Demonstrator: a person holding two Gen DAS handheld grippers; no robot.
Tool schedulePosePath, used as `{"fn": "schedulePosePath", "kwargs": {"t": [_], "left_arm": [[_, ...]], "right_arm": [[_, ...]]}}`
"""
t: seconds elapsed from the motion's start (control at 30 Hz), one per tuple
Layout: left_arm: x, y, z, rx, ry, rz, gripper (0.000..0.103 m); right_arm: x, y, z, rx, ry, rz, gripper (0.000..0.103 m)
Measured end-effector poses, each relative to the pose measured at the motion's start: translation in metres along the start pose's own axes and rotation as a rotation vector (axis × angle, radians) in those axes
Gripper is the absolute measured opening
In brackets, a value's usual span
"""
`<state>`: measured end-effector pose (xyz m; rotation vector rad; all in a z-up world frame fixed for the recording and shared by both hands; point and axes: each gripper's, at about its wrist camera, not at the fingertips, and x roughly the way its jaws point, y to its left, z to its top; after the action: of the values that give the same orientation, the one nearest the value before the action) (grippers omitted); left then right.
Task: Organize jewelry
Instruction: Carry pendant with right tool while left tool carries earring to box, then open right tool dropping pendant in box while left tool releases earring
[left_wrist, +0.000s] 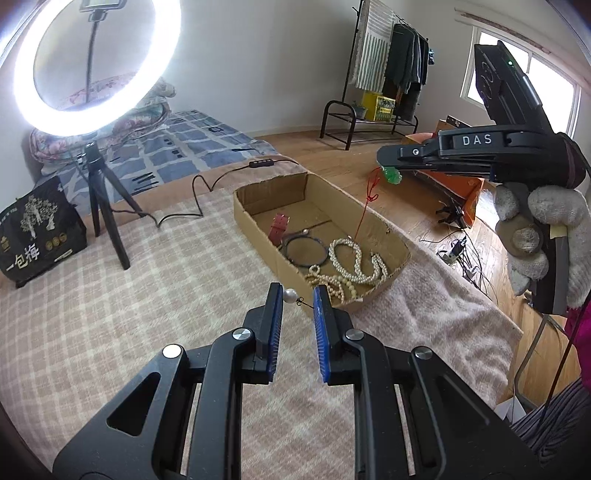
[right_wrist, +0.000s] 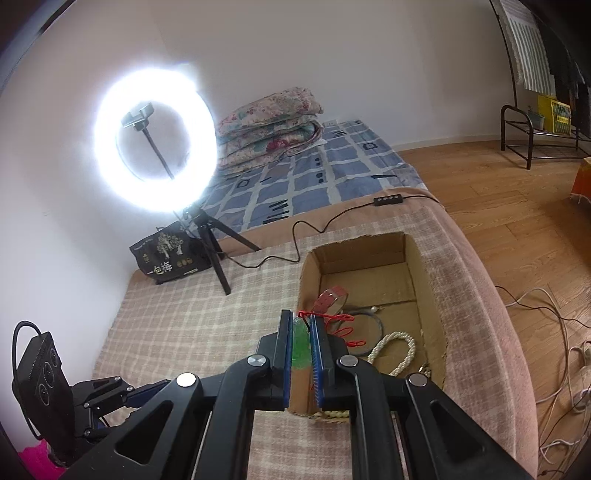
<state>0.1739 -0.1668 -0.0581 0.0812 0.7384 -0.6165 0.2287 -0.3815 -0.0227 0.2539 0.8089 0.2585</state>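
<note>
In the left wrist view, the left gripper (left_wrist: 297, 295) is pinching a pearl earring (left_wrist: 290, 295) between its pads, hovering just before the cardboard box (left_wrist: 258, 225) holding pearl necklaces (left_wrist: 354, 266). In the right wrist view, the right gripper (right_wrist: 300, 328) is squeezing a green pendant (right_wrist: 301, 345), its red cord (right_wrist: 341, 325) dangling over the box.

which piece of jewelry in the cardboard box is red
The red strap, lying at the far end of the jewelry pile in the cardboard box; the bangle is dark, the pearl necklaces cream.
</note>
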Motion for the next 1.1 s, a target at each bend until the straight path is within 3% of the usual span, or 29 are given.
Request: {"fn": "schedulePosePath", "kwargs": {"t": [0.5, 1.1], "left_arm": [[0.071, -0.017, 0.040, 0.037, 0.008, -0.002, 0.015], [0.141, -0.026, 0.047, 0.058, 0.051, -0.002, 0.016]], "right_arm": [[0.053, -0.053, 0.034, 0.025, 0.006, -0.027, 0.007], [0.140, -0.101, 0.054, 0.040, 0.077, -0.039, 0.007]]}}
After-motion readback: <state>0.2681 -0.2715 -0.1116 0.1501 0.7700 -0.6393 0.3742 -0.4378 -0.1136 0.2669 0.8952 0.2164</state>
